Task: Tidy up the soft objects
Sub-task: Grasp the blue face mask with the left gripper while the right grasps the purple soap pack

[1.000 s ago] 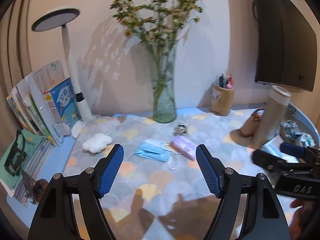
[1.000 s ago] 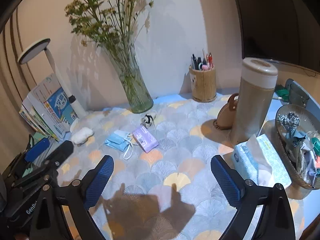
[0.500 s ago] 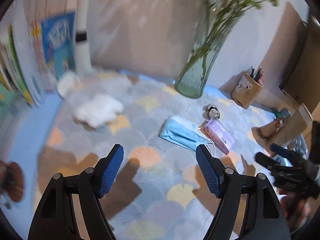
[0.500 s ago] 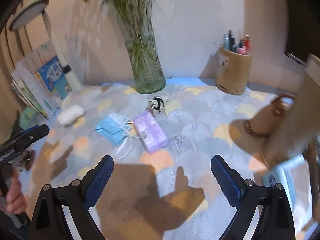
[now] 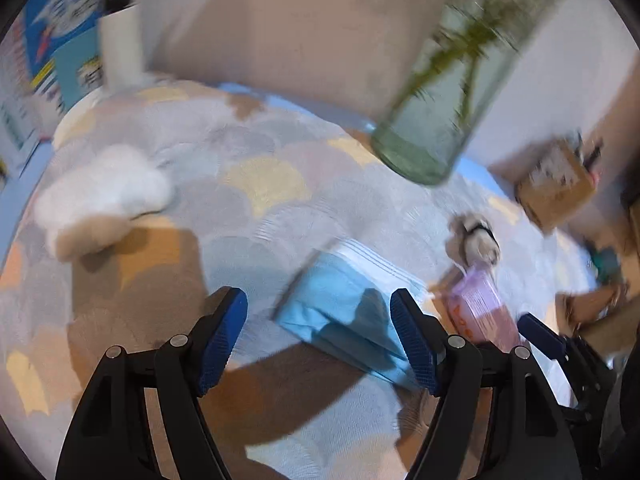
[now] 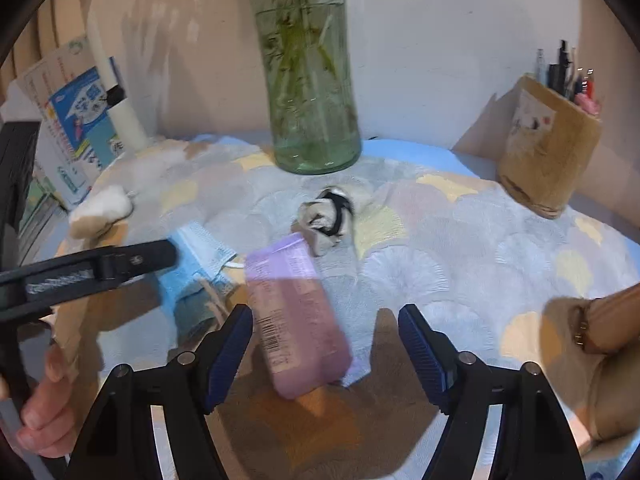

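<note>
Purple tissue pack (image 6: pixel 298 316) lies lengthwise between the right gripper (image 6: pixel 325 354)'s wide fingers, pointing away.

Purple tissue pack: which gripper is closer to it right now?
Right. The right gripper is open with the purple tissue pack lying between its fingers. The left gripper is open over the blue face mask, the pack off to its right.
</note>
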`<state>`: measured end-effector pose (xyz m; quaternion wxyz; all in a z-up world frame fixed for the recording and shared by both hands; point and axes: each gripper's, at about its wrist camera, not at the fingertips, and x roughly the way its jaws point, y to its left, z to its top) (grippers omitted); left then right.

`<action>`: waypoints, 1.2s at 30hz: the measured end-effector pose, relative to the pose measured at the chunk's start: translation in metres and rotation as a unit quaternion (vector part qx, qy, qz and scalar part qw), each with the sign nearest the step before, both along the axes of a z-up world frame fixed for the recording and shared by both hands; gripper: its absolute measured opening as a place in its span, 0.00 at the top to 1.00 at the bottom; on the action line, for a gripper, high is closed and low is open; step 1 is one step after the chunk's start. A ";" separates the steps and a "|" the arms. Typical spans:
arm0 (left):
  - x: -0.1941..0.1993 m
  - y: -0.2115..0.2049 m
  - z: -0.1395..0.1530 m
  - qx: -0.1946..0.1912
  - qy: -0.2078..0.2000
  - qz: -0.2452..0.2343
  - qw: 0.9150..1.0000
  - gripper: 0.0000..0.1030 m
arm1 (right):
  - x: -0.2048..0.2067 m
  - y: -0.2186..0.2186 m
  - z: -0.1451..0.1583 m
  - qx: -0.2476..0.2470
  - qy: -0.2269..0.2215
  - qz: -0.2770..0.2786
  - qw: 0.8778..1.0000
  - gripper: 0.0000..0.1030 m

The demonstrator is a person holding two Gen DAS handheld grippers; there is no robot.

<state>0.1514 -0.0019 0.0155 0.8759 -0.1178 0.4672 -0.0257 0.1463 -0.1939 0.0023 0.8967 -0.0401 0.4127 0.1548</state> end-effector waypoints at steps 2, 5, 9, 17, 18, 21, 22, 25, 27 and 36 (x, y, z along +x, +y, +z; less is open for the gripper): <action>-0.001 -0.012 0.000 0.024 -0.007 -0.015 1.000 0.57 | -0.001 0.002 -0.005 -0.001 0.006 0.011 1.000 0.52; -0.003 -0.027 0.001 0.072 -0.023 -0.036 0.996 0.79 | -0.007 0.002 -0.004 -0.015 0.001 0.002 1.000 0.58; -0.026 -0.029 0.009 0.072 -0.045 -0.084 0.993 0.85 | -0.026 -0.018 0.000 -0.007 0.016 -0.019 1.000 0.58; -0.110 -0.030 0.041 0.050 -0.104 -0.279 0.953 0.85 | -0.076 -0.061 0.006 0.017 0.013 -0.052 0.998 0.58; -0.119 -0.032 0.043 0.055 -0.105 -0.311 0.943 0.81 | -0.078 -0.064 0.004 0.021 0.016 -0.052 0.998 0.58; -0.117 -0.040 0.037 0.099 -0.096 -0.301 0.944 0.63 | -0.082 -0.070 -0.001 0.051 0.019 -0.054 0.997 0.58; -0.109 -0.042 0.032 0.103 -0.079 -0.290 0.948 0.55 | -0.083 -0.071 -0.003 0.060 0.015 -0.053 0.997 0.58; -0.096 -0.047 0.019 0.082 -0.032 -0.270 0.959 0.55 | -0.084 -0.069 -0.005 0.050 0.010 -0.058 0.997 0.58; -0.097 -0.043 0.012 0.051 -0.002 -0.257 0.965 0.55 | -0.083 -0.071 -0.007 0.054 0.015 -0.057 0.997 0.56; -0.124 -0.039 0.002 -0.109 0.052 -0.184 0.975 0.21 | -0.083 -0.073 -0.007 0.055 0.015 -0.066 0.996 0.33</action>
